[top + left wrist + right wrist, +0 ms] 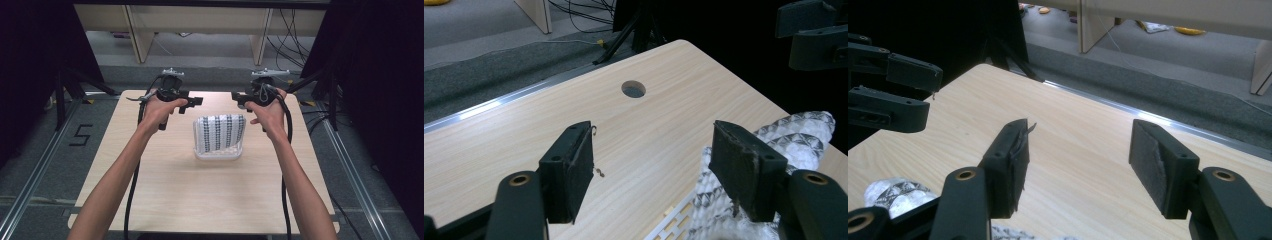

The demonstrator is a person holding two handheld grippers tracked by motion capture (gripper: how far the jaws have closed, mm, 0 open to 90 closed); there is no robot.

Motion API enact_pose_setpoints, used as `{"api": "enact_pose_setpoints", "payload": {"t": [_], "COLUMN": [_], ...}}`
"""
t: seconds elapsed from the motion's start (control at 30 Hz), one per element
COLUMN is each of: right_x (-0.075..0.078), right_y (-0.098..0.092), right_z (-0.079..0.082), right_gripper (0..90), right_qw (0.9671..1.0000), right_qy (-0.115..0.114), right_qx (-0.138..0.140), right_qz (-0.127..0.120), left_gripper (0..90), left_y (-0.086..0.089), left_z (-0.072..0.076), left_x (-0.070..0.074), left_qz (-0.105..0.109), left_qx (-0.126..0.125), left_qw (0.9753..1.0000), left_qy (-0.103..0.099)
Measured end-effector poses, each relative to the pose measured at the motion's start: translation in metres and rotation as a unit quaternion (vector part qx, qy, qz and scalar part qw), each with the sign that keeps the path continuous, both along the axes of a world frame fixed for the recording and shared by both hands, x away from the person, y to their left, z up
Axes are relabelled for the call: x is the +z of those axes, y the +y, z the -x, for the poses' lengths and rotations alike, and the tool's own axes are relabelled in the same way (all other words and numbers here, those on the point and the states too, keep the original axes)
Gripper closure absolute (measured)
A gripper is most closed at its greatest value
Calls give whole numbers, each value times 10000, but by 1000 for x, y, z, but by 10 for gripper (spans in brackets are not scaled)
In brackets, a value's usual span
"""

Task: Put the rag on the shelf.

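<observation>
A person holds a black gripper in each hand above the far part of a light wooden table [165,185]. The table top is smooth, with pale wood lines and rounded corners, and it has a small round hole [633,89] near its far edge. The left gripper [192,104] and the right gripper [239,98] point at each other, with a gap between them. Both have their jaws wide apart and hold nothing. The jaw pads [574,170] are flat, dark and a bit rough and worn. Just below the grippers, near the middle of the table, sits a white plastic basket [218,154] with little slots in its side. A bumpy cloth [220,132] with black and white stripes lies in it and sticks up over the rim.
</observation>
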State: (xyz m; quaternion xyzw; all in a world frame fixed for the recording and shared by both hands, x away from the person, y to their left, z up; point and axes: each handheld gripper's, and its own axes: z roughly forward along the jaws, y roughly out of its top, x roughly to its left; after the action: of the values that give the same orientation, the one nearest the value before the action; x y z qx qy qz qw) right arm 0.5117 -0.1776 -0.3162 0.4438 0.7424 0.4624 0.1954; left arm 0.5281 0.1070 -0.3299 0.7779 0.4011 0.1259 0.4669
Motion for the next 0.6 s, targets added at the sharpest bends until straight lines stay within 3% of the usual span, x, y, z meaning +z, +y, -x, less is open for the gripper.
{"api": "enact_pose_setpoints", "payload": {"t": [0.47,0.5,0.6], "right_x": [-1,0,0], "right_y": [-15,-15,-17], "right_z": [7,10,13], "right_gripper": [355,352,347], "right_qw": [10000,10000,10000], "right_qy": [-50,29,-15], "right_qx": [41,-31,-11], "right_qz": [8,-35,-24], "left_gripper": [302,297,290], "left_y": [0,1,3], "left_z": [10,10,13], "left_x": [6,6,6], "left_qz": [-46,-38,32], "left_qx": [-115,-109,-131], "left_qw": [9999,9999,9999], "left_qy": [-73,-71,-60]}}
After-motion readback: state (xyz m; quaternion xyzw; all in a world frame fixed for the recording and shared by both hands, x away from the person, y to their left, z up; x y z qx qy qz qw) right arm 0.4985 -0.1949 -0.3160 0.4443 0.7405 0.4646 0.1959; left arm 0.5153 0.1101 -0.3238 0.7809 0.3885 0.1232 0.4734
